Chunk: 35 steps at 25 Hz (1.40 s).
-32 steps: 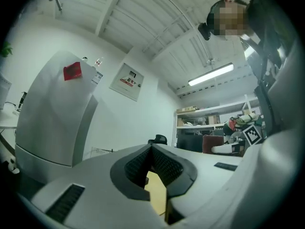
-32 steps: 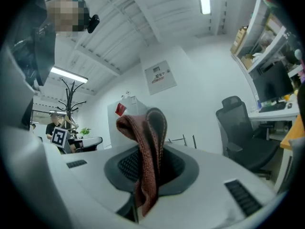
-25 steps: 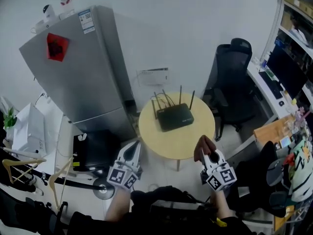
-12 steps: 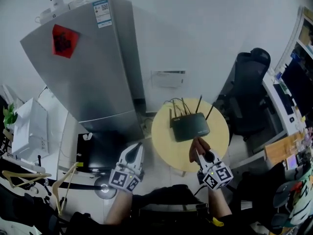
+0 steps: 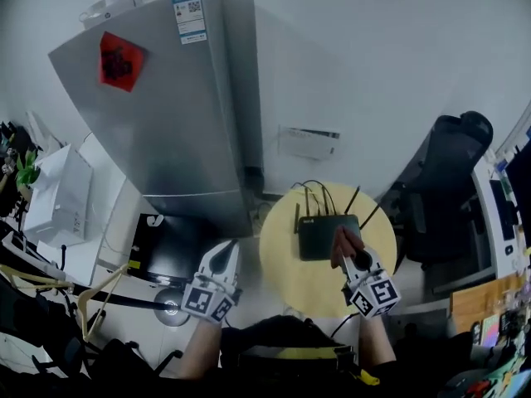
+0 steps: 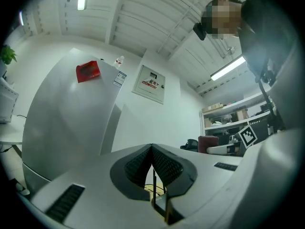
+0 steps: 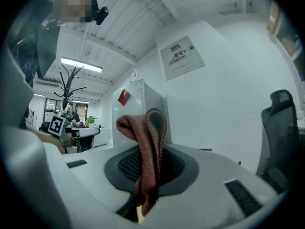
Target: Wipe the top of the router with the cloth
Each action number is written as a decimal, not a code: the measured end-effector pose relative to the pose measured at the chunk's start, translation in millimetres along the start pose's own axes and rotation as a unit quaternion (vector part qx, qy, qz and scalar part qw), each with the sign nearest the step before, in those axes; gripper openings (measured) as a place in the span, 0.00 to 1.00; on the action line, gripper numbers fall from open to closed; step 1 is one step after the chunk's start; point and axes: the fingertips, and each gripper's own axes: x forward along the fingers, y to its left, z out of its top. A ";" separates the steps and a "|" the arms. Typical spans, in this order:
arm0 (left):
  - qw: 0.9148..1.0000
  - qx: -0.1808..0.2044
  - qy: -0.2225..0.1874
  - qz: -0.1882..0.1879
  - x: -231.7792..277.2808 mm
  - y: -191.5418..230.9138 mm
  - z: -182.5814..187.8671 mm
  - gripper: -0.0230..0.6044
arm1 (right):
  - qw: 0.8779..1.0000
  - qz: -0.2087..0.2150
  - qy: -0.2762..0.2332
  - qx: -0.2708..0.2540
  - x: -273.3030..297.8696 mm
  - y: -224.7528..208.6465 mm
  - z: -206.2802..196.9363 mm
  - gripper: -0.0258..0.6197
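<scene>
Right gripper [image 5: 355, 262] clamps the reddish cloth [image 5: 343, 244] at the black router [image 5: 318, 237]; left gripper [image 5: 226, 254] sits closed, holding nothing

White L tongs [image 5: 228, 247] & R tongs [image 5: 349, 252], b/w marker cubes [image 5: 206, 299], dark ribbed pads [image 6: 138, 166]; dark clothes [image 5: 282, 338].

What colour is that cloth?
The cloth is reddish brown, clearest in the right gripper view.

The left gripper [image 5: 226, 255] and the right gripper [image 5: 355, 262] are held side by side, well apart, pointing forward; the left's jaws are pressed together with nothing between them, the right's clamp a folded cloth [image 7: 147, 144]
</scene>
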 end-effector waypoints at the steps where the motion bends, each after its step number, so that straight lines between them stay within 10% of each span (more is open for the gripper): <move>1: 1.000 0.004 -0.002 0.006 7.2 -0.5 0.4 0.03 | 1.000 0.009 -0.001 -0.005 5.8 -6.8 3.3 0.13; 12: 1.000 0.019 0.013 -0.005 80.2 -20.8 -2.0 0.03 | 0.993 0.106 0.013 -0.051 47.7 -39.8 24.0 0.13; 22: 0.998 0.026 0.057 -0.018 99.1 4.7 -26.7 0.03 | 0.968 0.153 0.159 -0.123 98.7 -33.7 -65.3 0.13; 28: 0.996 0.019 0.088 -0.007 96.9 25.2 -48.0 0.03 | 0.901 0.215 0.306 -0.219 125.7 -20.1 -161.9 0.13; 35: 0.995 -0.001 0.090 0.048 75.6 53.9 -50.4 0.03 | 0.776 0.227 0.465 -0.361 149.8 -42.2 -248.6 0.13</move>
